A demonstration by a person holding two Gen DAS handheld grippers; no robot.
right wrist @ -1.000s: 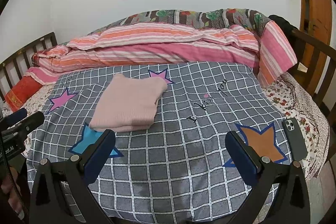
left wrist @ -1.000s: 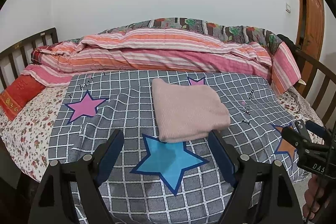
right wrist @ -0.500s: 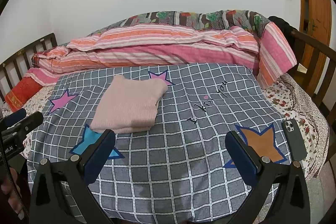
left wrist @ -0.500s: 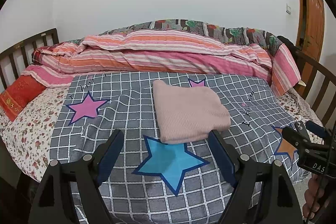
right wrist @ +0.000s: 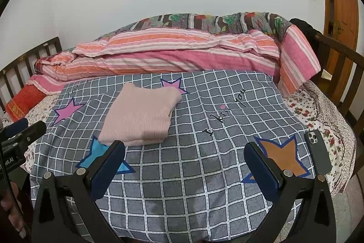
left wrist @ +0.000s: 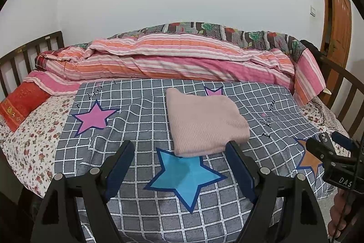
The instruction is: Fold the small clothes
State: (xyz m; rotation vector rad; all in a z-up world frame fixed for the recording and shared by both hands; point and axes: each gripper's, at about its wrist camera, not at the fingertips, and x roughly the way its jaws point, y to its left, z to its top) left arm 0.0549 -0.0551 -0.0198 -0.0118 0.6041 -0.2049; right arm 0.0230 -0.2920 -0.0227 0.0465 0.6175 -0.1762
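Big grey star blanket (left wrist: 141, 208) up top, pink folded garment (left wrist: 206, 122) sitting at 12 o'clock. Looks folded already, so probably just backing off next. Left gripper (left wrist: 182, 165) and right gripper (right wrist: 185, 163) both spread apart, holding nothing.

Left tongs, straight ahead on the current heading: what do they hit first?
Probably the grey checked blanket, around its blue star, which sits between the open left tongs. The folded pink garment lies just beyond and slightly right. Depth is hard to judge.
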